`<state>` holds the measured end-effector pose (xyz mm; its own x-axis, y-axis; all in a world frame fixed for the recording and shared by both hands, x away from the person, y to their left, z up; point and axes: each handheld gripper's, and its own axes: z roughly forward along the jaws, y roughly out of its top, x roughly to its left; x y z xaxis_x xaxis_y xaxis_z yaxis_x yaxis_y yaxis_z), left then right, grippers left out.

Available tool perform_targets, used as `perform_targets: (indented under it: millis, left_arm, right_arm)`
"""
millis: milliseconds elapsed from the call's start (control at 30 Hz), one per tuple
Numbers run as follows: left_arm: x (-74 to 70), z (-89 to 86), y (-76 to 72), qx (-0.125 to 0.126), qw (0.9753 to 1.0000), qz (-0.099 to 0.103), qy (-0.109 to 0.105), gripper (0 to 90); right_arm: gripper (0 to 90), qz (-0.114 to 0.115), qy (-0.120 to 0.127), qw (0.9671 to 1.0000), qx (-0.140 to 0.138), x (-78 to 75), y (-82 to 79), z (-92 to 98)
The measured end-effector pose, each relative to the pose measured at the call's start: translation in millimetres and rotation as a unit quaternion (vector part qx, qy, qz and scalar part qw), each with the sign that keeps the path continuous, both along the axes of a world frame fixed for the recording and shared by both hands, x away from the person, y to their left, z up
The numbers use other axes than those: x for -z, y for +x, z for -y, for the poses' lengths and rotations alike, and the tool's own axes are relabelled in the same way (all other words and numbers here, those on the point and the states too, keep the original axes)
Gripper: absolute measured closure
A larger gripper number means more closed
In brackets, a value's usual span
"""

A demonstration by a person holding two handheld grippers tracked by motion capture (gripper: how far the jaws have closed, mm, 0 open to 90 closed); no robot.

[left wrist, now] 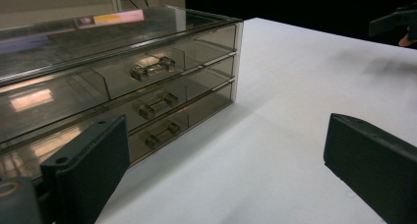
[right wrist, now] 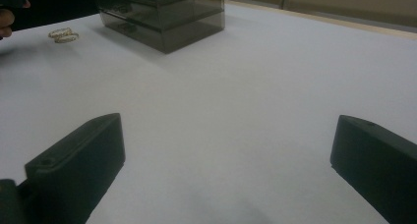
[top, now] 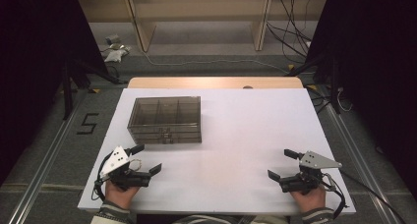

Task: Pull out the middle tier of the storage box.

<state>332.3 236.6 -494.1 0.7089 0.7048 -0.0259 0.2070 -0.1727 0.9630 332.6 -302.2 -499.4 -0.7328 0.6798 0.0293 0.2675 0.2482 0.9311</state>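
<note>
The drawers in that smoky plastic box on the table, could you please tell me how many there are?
3, stacked one above another in the front of the box: the top drawer, the middle drawer and the bottom drawer, each with a clear handle. All look closed.

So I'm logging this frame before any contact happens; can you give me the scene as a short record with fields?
surface: white table
main object: smoky clear drawer box, three drawers with handles, all shut
small items: two rings lying beside the box
left gripper: open, holding nothing, near the box
right gripper: open, holding nothing, over bare table
contact: none
</note>
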Motion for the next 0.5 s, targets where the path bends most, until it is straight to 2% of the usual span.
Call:
perform_targets:
  millis: [33, 100, 200, 267, 333, 367, 400, 433, 500]
  left_arm:
    - [-2.2, 1.7, 4.9, 0.005, 0.9998, -0.014, 0.009, 7.3]
    - [-5.1, 4.4, 9.5, 0.009, 0.9996, -0.022, 0.014, 8.2]
    - [-8.9, 8.1, 12.4, 0.015, 0.9995, -0.02, 0.021, 10.0]
    - [-15.6, 14.8, 15.9, 0.027, 0.9987, -0.014, 0.041, 12.1]
    - [-18.3, 18.3, 17.8, 0.033, 0.998, -0.015, 0.052, 16.1]
    - [-19.9, 20.8, 18.8, 0.033, 0.9974, -0.019, 0.061, 15.8]
    - [-19.9, 20.8, 18.8, 0.033, 0.9974, -0.019, 0.061, 15.9]
    - [-22.0, 25.4, 20.9, 0.04, 0.9963, -0.025, 0.072, 16.0]
    - [-22.9, 27.9, 22.9, 0.045, 0.9959, -0.029, 0.072, 15.9]
  right_arm:
    - [1.0, 0.0, 0.0, 1.0, -0.001, 0.1, 0.0, -0.2]
    - [1.2, -0.001, -0.001, 1.0, -0.004, 0.0, -0.6, -0.5]
    - [1.6, 0.004, -0.004, 1.0, -0.006, 0.0, -1.7, -1.1]
    - [1.6, 0.004, -0.005, 1.0, -0.004, 0.0, -1.8, -1.0]
    - [1.6, 0.004, -0.005, 1.0, -0.004, 0.0, -1.8, -1.0]
    - [1.6, 0.003, -0.005, 1.0, -0.004, -0.1, -2.1, -1.1]
    - [1.6, 0.003, -0.004, 1.0, -0.003, 0.0, -2.2, -1.5]
    - [1.6, 0.002, -0.007, 1.0, -0.005, 0.1, -2.0, -1.6]
    - [1.7, -0.001, -0.008, 0.9999, -0.007, 0.5, -1.9, -2.7]
